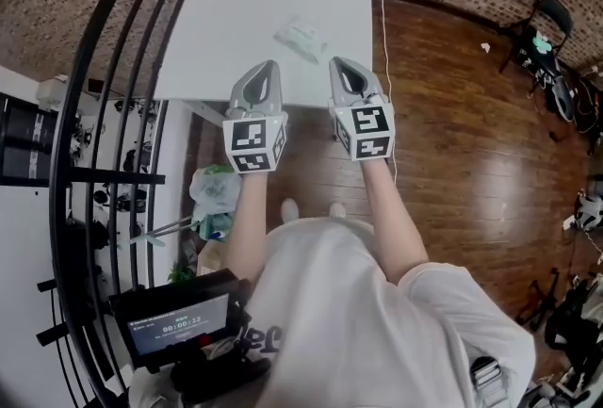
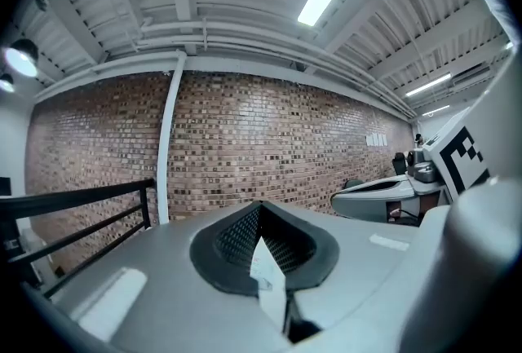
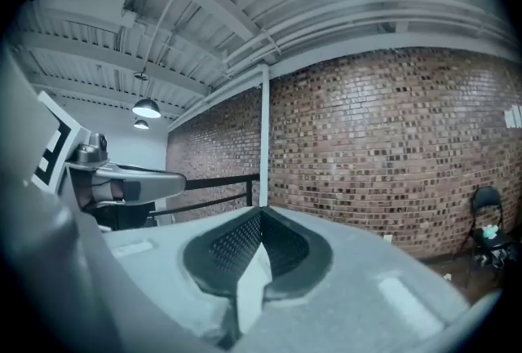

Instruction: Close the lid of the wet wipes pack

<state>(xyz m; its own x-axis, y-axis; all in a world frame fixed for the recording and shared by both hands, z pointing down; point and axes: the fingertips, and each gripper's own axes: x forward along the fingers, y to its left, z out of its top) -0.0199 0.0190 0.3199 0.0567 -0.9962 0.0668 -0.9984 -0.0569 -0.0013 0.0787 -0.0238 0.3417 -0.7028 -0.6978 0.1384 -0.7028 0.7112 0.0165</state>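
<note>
The wet wipes pack (image 1: 301,37), pale and flat, lies on the far right part of the white table (image 1: 236,29); only the head view shows it, too small to tell how its lid stands. My left gripper (image 1: 272,67) and right gripper (image 1: 338,63) are held side by side over the table's near edge, short of the pack and apart from it. Both are shut with nothing between their jaws. In the left gripper view the left gripper (image 2: 261,209) points at a brick wall. The right gripper (image 3: 261,214) faces the same wall in its own view.
A black metal railing (image 1: 113,114) runs along the table's left side. A thin cable (image 1: 384,29) drops from a wall socket past the table's right edge. Wood floor (image 1: 471,133) spreads to the right, with a chair (image 1: 546,20) far back. A bag (image 1: 215,194) sits under the table.
</note>
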